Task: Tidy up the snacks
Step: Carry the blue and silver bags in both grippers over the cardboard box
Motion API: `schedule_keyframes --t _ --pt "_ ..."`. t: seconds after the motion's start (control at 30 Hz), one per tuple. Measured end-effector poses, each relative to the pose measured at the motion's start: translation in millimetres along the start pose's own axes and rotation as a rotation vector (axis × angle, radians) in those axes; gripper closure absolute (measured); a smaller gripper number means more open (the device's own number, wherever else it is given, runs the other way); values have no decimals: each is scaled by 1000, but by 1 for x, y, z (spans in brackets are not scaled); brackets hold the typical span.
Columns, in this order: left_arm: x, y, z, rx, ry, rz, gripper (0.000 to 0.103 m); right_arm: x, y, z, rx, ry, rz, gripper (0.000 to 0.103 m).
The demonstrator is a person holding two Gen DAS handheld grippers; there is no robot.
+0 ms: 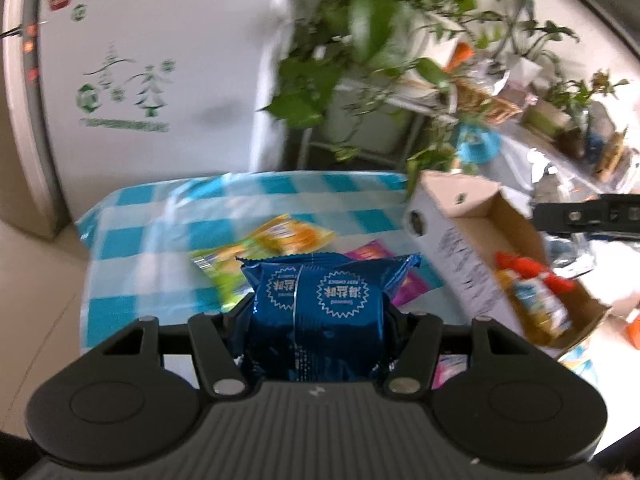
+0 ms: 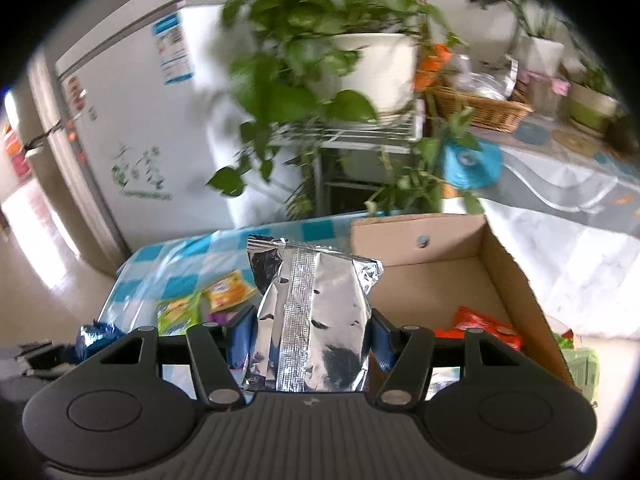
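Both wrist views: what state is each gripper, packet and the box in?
Left gripper: shut on blue packet.
Right gripper: shut on silver packet.
Cardboard box: open, red packet inside.
Yellow packet: loose on checked tablecloth.

Your left gripper [image 1: 318,312] is clamping a blue snack packet [image 1: 320,312] above the checkered cloth [image 1: 168,216], with the cardboard box [image 1: 472,256] sitting right.

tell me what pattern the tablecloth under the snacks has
Blue-and-white checks on the tablecloth, clearest in the left wrist view.
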State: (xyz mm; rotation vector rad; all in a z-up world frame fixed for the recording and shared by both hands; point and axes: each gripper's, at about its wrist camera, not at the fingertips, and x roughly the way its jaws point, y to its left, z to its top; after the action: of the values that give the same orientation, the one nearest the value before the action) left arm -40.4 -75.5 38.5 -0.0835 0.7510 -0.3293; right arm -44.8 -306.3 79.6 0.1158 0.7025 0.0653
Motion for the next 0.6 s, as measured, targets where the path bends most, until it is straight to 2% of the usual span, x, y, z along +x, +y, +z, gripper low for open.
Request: schedule_keyframes --t 0.3,0.6 --pt "16 -62 28 8 -16 -124 43 4 -51 16 115 -14 -53 38" --pt "39 -112 44 45 -8 -177 43 12 -86 21 205 -8 -96 38"
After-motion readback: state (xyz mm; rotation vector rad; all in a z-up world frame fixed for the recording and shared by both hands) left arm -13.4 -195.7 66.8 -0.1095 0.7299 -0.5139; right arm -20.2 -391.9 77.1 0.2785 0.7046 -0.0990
